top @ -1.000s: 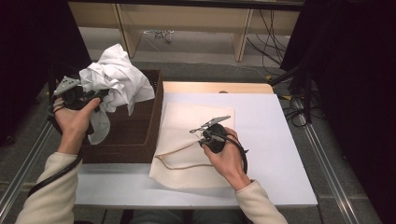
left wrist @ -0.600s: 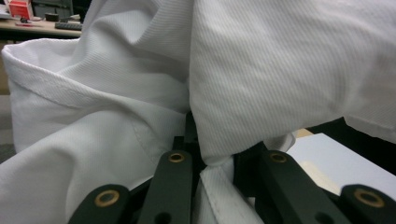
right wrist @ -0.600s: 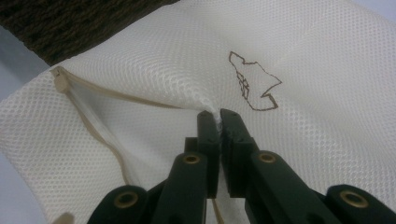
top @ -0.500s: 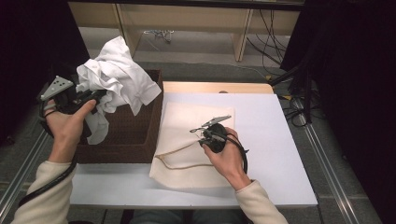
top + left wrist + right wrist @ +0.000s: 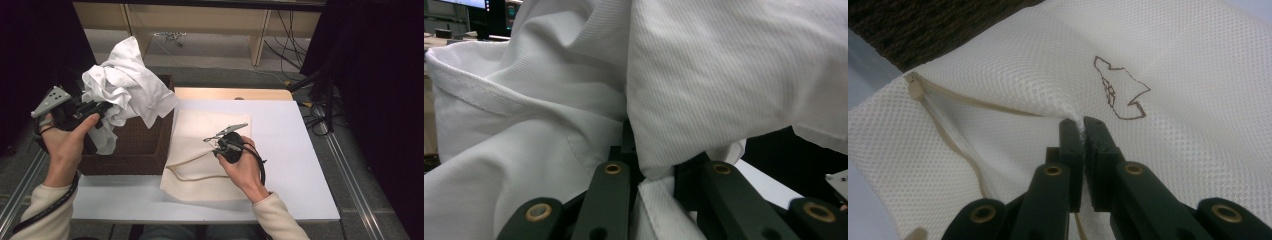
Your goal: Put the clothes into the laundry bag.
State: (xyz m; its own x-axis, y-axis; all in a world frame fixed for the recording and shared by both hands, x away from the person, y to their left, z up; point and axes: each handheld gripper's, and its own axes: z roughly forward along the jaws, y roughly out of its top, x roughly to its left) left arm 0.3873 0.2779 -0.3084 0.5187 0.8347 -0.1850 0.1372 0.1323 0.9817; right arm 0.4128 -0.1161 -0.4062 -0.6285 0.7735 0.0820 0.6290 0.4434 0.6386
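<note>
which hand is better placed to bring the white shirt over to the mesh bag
Left. The left gripper already clamps the white shirt above the basket; the right gripper pinches the mesh bag.

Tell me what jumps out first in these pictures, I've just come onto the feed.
The big crumpled white shirt catches the eye first, held up over the dark woven basket at the table's left side by the left gripper, whose jaws are clamped on a fold of it. Next is the cream mesh bag lying flat on the white table beside the basket, with the right gripper pinching its fabric.
</note>
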